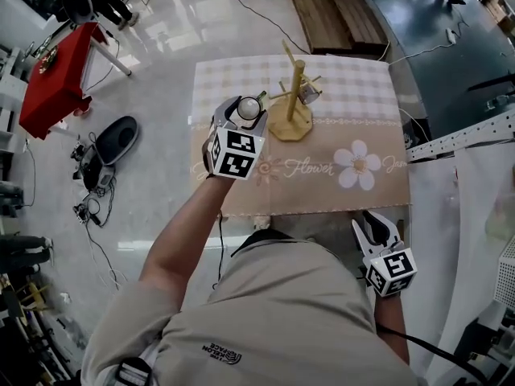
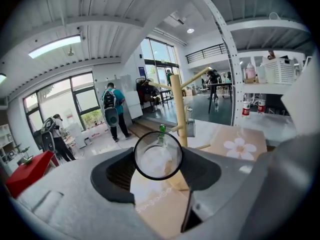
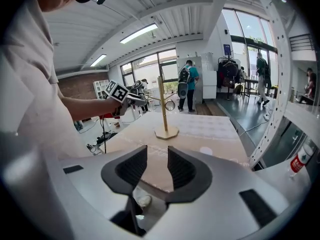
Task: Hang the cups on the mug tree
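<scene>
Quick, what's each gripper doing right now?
Left gripper: shut on the glass cup.
Right gripper: open, empty.

a cloth-covered table [image 1: 354, 87] — the wooden mug tree [image 1: 294, 103] stands on it

The cup [image 2: 158, 155] is clear. The tree [image 1: 291, 103] is yellow wood. The surface [image 1: 322, 191] is tan with a white flower [image 1: 356, 165] and pale checks [image 1: 233, 83] at the far end. The left tool [image 2: 158, 171] and the right tool [image 3: 156, 166] are grey with black pads [image 3: 130, 169]. Their cubes [image 1: 235, 153] have black and white squares.
</scene>
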{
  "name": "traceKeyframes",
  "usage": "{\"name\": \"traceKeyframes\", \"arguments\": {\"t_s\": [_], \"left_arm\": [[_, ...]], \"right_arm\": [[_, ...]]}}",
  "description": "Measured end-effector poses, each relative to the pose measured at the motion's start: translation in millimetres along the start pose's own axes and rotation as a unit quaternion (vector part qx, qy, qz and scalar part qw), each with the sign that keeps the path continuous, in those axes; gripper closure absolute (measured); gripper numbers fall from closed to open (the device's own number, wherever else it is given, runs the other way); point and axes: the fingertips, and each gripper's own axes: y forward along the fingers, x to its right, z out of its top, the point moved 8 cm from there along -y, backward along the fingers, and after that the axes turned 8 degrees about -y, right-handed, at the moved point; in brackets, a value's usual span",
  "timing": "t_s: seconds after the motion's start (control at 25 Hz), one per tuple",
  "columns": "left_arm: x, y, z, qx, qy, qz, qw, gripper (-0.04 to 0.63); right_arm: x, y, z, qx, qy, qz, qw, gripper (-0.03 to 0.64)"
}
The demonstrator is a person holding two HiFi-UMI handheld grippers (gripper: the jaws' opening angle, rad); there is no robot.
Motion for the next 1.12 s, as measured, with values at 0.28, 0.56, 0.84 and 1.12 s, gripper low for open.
{"name": "traceKeyframes", "arguments": {"t_s": [0.28,0.56,0.84,1.12], "left_arm": [[18,0,8,-0.002,0.004,0.051,0.9987,0.322],[33,7,5,0.007,0.011,0.105,0.9944,0.322],[50,15,0,0.019,0.001,0.142,0.9897,0.322],[60,27,-4,0.027,-0.024,0.168,0.9851,0.322]], "right_arm": [[14,-22,-12,0.003,0.001,0.005,1.0,0.483],[26,-41,-22,-0.001,0.001,0.001,1.0,0.486],[38,-60,-38,-0.004,0.009,-0.007,1.0,0.488],[44,-70,-48,-0.005,0.008,-0.002,1.0,0.489]]}}
